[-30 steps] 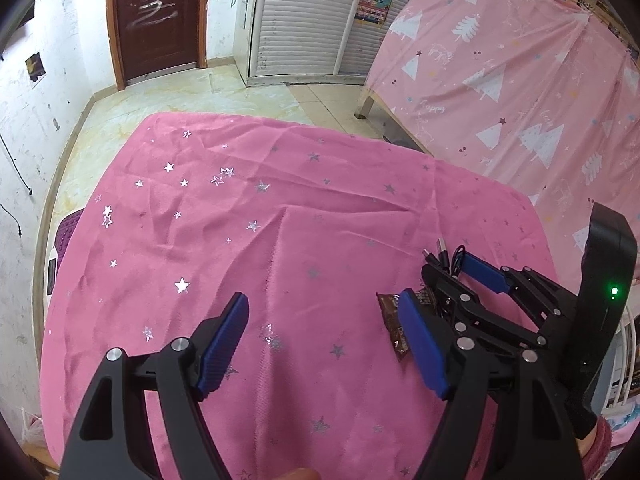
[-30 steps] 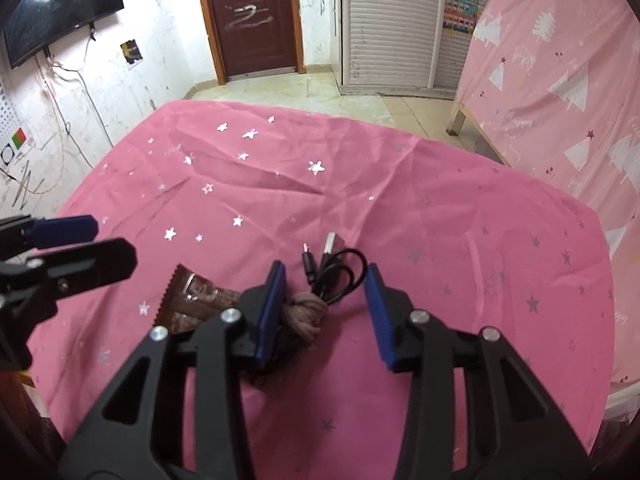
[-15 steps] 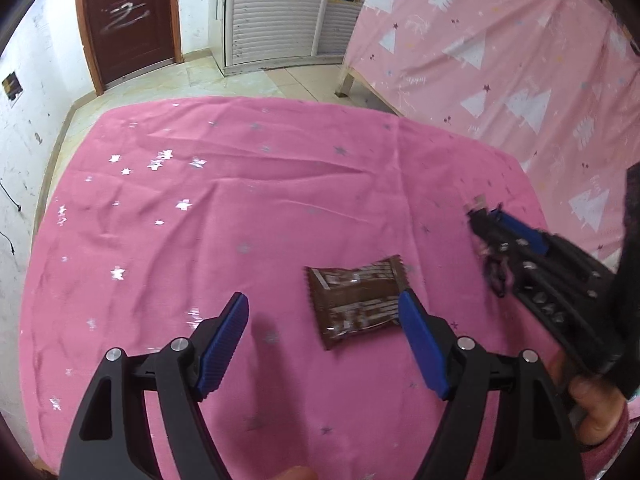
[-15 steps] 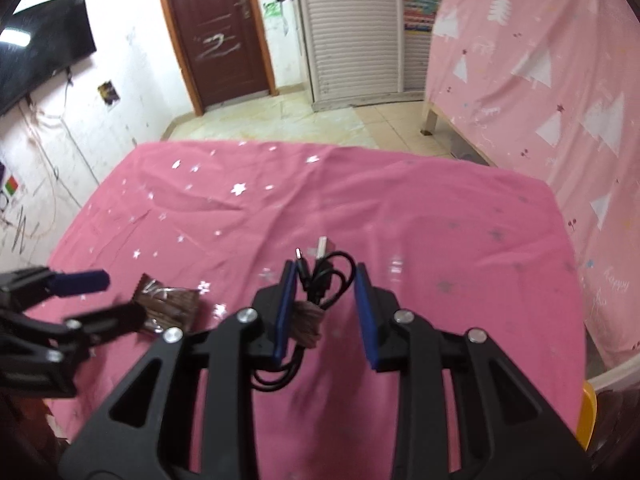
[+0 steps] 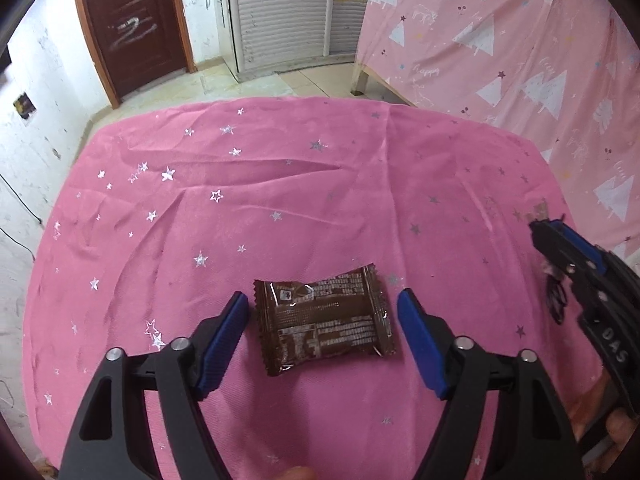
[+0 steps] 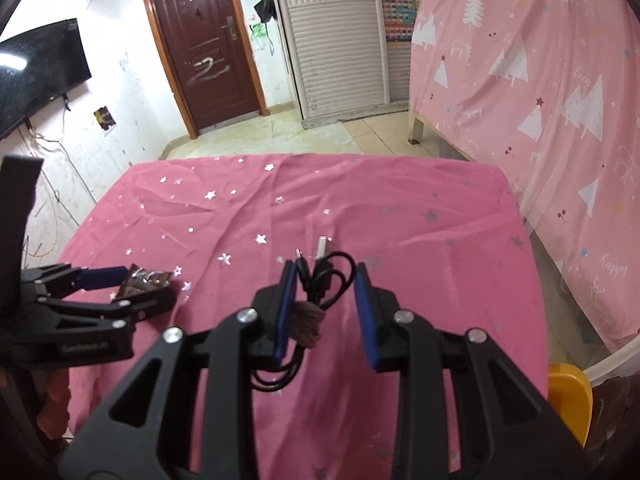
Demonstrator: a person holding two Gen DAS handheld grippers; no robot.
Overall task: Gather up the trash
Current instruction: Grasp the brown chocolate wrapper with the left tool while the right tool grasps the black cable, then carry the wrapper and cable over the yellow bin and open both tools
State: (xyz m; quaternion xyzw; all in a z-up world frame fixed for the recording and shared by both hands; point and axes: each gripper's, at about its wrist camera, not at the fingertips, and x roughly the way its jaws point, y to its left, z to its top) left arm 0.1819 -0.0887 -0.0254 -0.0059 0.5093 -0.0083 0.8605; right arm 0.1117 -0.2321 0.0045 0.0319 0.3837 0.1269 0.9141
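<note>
left gripper [image 5: 322, 334]: jaws apart, straddling brown snack wrapper [image 5: 325, 317] flat on pink star-print counter [image 5: 280, 200]. right gripper [image 6: 325, 312]: jaws apart around coiled black usb cable [image 6: 326, 276].

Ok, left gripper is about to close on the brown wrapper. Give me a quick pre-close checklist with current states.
1. Left gripper open wide enough: ok, both pads stand clear of the wrapper's ends.
2. Brown wrapper between the pads: ok, roughly centred, lying flat on the pink tablecloth.
3. Nothing else in the gap: ok, only the wrapper and cloth show there.
4. Right gripper clear of the left: ok, off to the side with the black cable between its pads.
5. Pads low enough to catch the wrapper rather than cloth: cannot tell.
6. Firm hold on the cable: cannot tell.
</note>
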